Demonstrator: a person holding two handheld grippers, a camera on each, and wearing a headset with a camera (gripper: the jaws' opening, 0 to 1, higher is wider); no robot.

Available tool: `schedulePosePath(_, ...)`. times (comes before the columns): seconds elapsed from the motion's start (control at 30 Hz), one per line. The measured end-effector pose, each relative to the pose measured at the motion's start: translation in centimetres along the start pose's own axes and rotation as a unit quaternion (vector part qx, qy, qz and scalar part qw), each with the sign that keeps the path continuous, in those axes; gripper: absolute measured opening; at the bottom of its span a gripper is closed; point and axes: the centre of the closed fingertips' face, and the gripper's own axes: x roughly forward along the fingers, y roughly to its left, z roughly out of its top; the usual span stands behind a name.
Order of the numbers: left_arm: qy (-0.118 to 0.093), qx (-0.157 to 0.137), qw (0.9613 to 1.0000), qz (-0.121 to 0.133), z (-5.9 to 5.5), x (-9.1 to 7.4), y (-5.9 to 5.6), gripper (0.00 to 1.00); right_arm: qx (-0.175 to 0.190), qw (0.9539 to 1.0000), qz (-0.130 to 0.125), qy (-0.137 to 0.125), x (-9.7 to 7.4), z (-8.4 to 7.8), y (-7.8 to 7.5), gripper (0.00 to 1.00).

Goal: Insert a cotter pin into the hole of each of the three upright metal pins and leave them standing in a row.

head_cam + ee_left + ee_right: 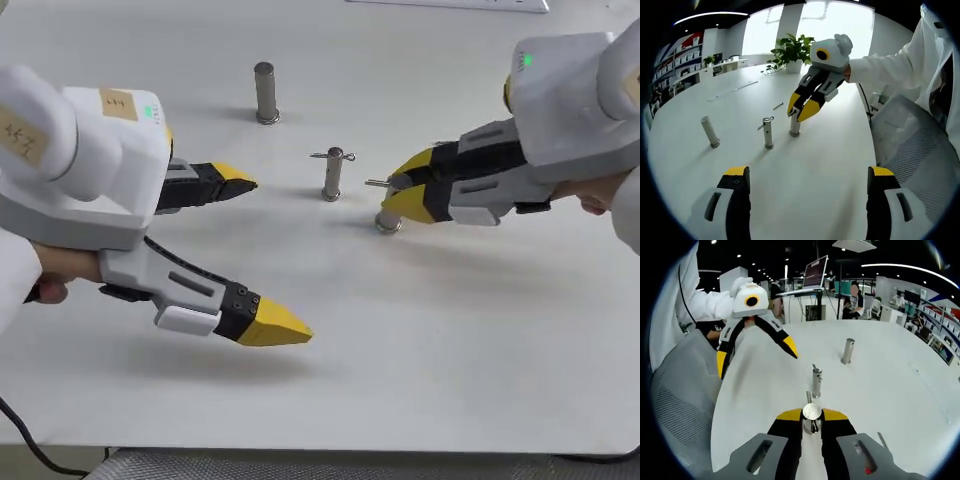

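Three upright metal pins stand in a slanted row on the white table. The far pin point(265, 92) has nothing through it. A cotter pin point(332, 155) sits through the top of the middle pin point(332, 178). My right gripper point(393, 193) is at the top of the nearest pin point(388, 220), shut on a second cotter pin point(376, 183) whose end sticks out to the left. In the right gripper view that cotter pin point(809, 397) crosses the pin's round top point(811, 411) between the narrow jaws. My left gripper point(265, 255) hovers wide open to the left, holding nothing.
A loose cotter pin point(778, 105) lies on the table beyond the row, and a long flat strip point(735, 90) lies farther back. A mesh chair point(920, 150) stands at the table's edge. Bare white tabletop point(420, 330) lies in front of the pins.
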Motion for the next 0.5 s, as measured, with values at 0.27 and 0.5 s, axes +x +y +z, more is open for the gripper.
schedulePosePath(0.27,-0.001,-0.008,1.0000,0.006,0.0,-0.2,0.4,0.98,0.004,0.9999,-0.010,-0.002,-0.2,-0.6,-1.8,0.08)
schedulePosePath(0.5,-0.003,-0.007,0.9999,0.011,0.2,-0.4,0.5,0.98,0.011,0.9999,0.002,-0.013,-0.1,-0.6,-1.7,0.09)
